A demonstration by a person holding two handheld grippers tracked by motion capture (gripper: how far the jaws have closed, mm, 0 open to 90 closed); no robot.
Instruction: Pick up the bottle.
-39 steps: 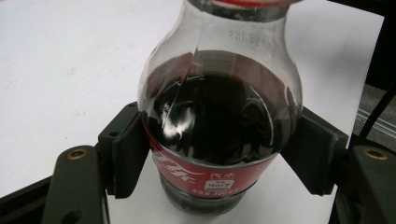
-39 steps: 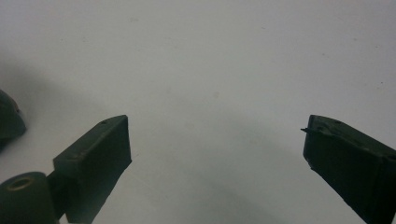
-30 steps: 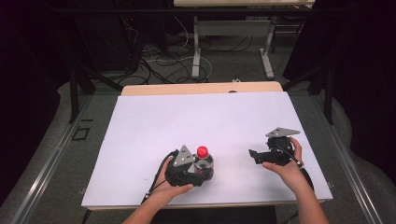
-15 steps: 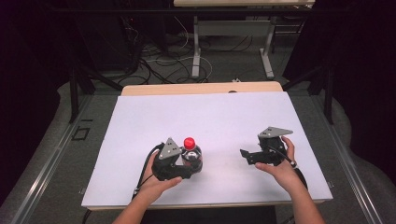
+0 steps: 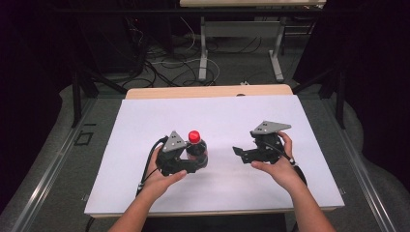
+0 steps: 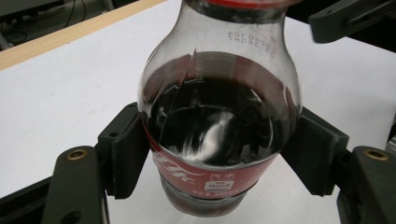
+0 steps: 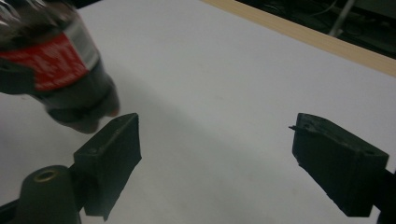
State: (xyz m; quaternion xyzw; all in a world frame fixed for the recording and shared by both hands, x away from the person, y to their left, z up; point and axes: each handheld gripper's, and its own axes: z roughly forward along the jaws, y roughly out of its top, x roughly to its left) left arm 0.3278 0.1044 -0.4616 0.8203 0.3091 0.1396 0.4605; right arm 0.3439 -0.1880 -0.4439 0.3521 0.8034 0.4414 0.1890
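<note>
Small clear plastic cola bottle (image 6: 219,116), dark drink, red label, red cap (image 5: 194,136): I hold it in the left gripper (image 5: 186,162), whose ribbed black pads (image 6: 128,156) pinch the lower body at the label band from both sides. In the left gripper view the bottle's long axis runs straight up between the pads, cap end away from them, base below the grip and apparently clear of the white sheet (image 5: 217,116).

Right gripper (image 5: 241,152): its jaws have just been closing, yet they stand spread with nothing between them, only white sheet. From its fingers (image 7: 109,156) the bottle lies off to the upper left, apart, leaning in that view.

Judgement: the cap is the likely target. The right gripper, near but not touching, must cross leftward and come in above the left pads.
</note>
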